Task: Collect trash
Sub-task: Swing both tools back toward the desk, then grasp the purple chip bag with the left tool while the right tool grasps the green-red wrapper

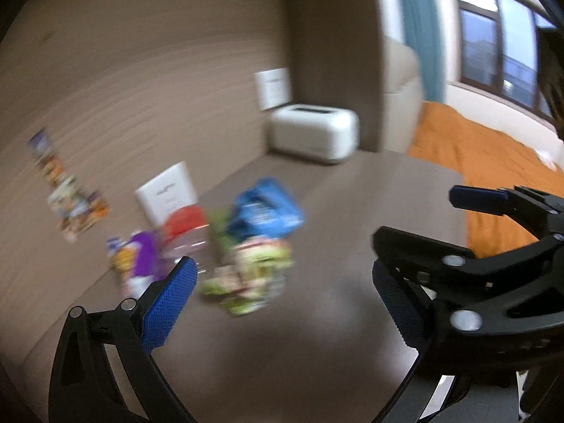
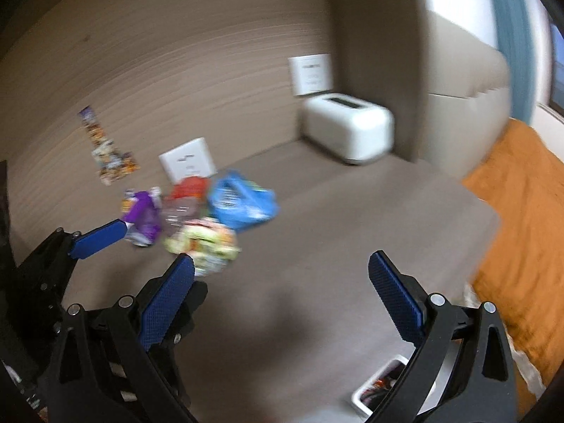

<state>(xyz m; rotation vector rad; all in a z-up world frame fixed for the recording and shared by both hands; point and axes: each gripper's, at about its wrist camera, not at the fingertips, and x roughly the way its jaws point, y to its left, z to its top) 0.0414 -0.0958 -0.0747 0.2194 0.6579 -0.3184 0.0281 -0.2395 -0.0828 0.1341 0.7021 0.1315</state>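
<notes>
Our left claw (image 1: 282,289) is wide open and holds nothing. Its blue pads (image 1: 165,306) hang above the brown worktop (image 1: 317,335). Our right claw (image 2: 282,299) is wide open too, and it is empty. In the left wrist view we can see the right claw off to the right side, also spread apart. In the right wrist view the left claw shows at the left, close to the trash.

Just past our claws sits the pile of trash (image 2: 197,211). It lies on the worktop near the back wall. The pictures are blurry, so we can only tell colors. There is a blue bag (image 2: 243,201), a purple wrapper (image 2: 144,218), a green and white packet (image 2: 204,243) and something red (image 2: 188,187) with a clear piece under it. The pieces lie close together and seem to touch.

Behind the pile a small white card (image 2: 188,162) leans on the wall. A strip of colorful stickers (image 2: 105,148) is on the wall to the left. Far back in the corner stands a white toaster (image 2: 349,130), well apart from the trash. An orange blanket (image 2: 521,211) is off to the right. A white bin (image 2: 377,387) shows below the worktop's edge by our right claw.
</notes>
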